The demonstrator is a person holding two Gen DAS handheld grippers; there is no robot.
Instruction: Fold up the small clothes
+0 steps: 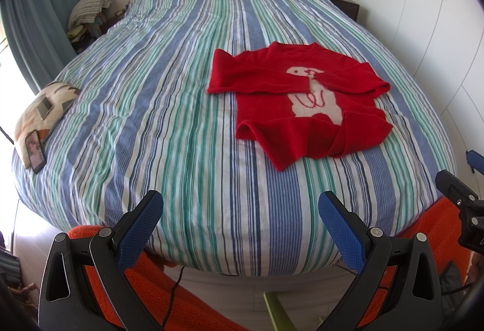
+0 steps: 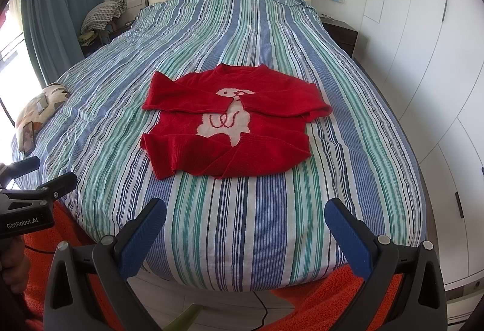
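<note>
Red sweater (image 2: 225,122) lies beyond both grippers' spread, empty jaws.

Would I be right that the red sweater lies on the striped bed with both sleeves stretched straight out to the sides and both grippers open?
Not quite: the red sweater has both sleeves folded across its chest, as the right wrist view shows. It does lie on the striped bed, with both grippers open.
</note>
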